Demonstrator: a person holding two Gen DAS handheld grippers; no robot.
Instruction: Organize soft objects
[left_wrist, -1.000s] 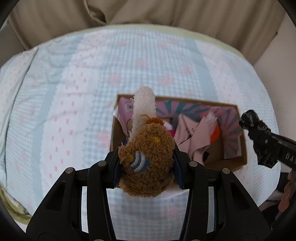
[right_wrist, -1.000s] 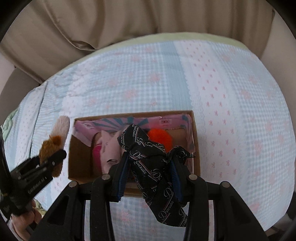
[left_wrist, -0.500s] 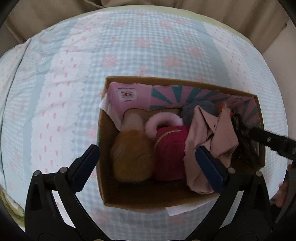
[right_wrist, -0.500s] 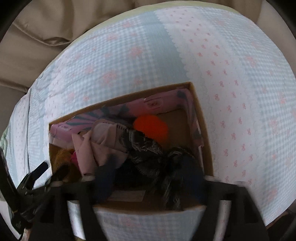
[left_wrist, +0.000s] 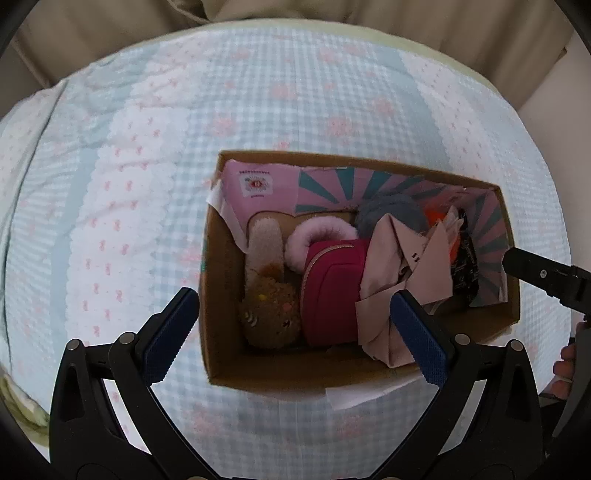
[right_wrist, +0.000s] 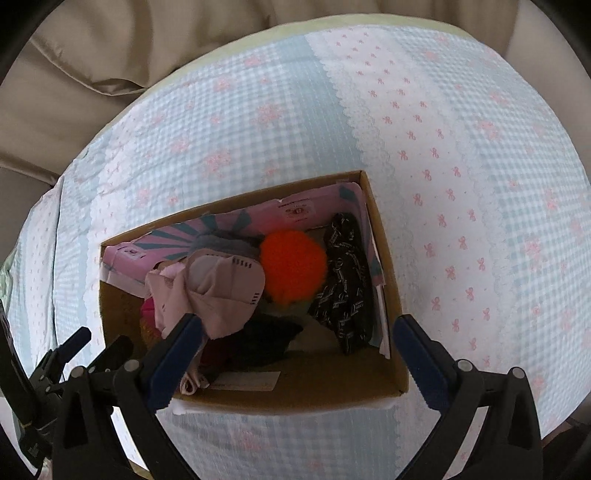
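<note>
- Above the near-left corner of the cardboard box, the left gripper hovers with its jaws spread wide and nothing between them.
- At the left end of the box lies the brown plush toy — its long axis runs near to far, round head toward the near wall, pale fuzzy tail toward the far wall.
- Just right of it sit a magenta pouch with a pink fluffy ring, then a crumpled pink cloth, an orange pom-pom and, at the right end, a black printed scarf — lengthwise near to far, leaning on the right wall.
- Over the near edge the right gripper is likewise fully open and empty.
- Judging by the bare bedspread around the box, the gathering looks all but finished; little seems left beyond tidying.
</note>
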